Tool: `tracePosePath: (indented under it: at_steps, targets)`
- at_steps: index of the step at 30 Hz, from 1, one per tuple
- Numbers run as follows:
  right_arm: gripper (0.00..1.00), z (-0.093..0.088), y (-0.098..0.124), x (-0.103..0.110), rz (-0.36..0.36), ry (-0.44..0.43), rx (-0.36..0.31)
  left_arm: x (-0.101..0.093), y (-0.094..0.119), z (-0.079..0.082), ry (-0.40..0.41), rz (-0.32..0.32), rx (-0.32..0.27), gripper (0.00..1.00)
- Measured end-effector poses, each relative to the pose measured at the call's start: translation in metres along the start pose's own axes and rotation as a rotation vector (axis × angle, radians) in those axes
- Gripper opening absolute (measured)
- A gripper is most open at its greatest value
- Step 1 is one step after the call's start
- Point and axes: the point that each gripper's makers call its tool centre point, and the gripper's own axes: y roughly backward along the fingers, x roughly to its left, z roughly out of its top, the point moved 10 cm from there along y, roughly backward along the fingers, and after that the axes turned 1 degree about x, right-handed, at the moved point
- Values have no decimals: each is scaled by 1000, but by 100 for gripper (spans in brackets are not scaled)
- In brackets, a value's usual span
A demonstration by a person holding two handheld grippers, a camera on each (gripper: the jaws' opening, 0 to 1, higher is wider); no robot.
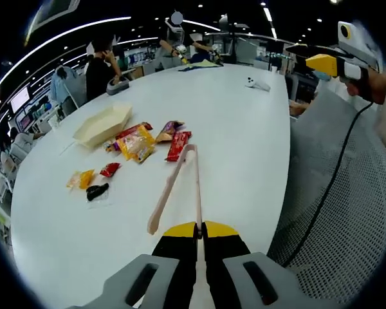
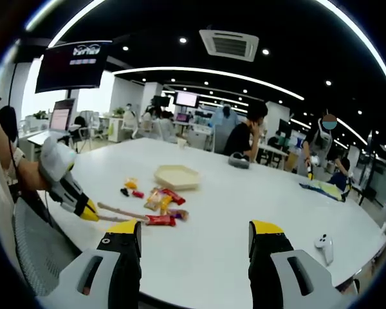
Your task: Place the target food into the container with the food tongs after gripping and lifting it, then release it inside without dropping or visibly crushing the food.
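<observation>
Now left gripper [image 1: 200, 230] clamped on tongs [image 1: 177, 183].

Wooden food tongs [image 1: 177, 187], snack packets [image 1: 141, 140] beside cream tray [image 1: 103, 125] on white table [image 1: 244, 141].

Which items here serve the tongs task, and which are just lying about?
Job: food tongs held by the left gripper; cream container; wrapped snacks; right gripper, open.
Lying about: white controller; dark object beside the seated person; mesh chair.
</observation>
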Motion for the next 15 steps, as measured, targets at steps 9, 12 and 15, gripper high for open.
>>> tracePosePath:
  at_steps: [9, 12, 15]
  targets:
    - [68, -1, 0, 1, 8, -7, 3, 4, 13, 20, -15, -18, -60, 0]
    - [68, 0, -1, 1, 14, -9, 1, 5, 18, 25, -7, -23, -79, 0]
    - [68, 2, -1, 2, 34, -27, -11, 6, 25, 30, 2, -34, -101, 0]
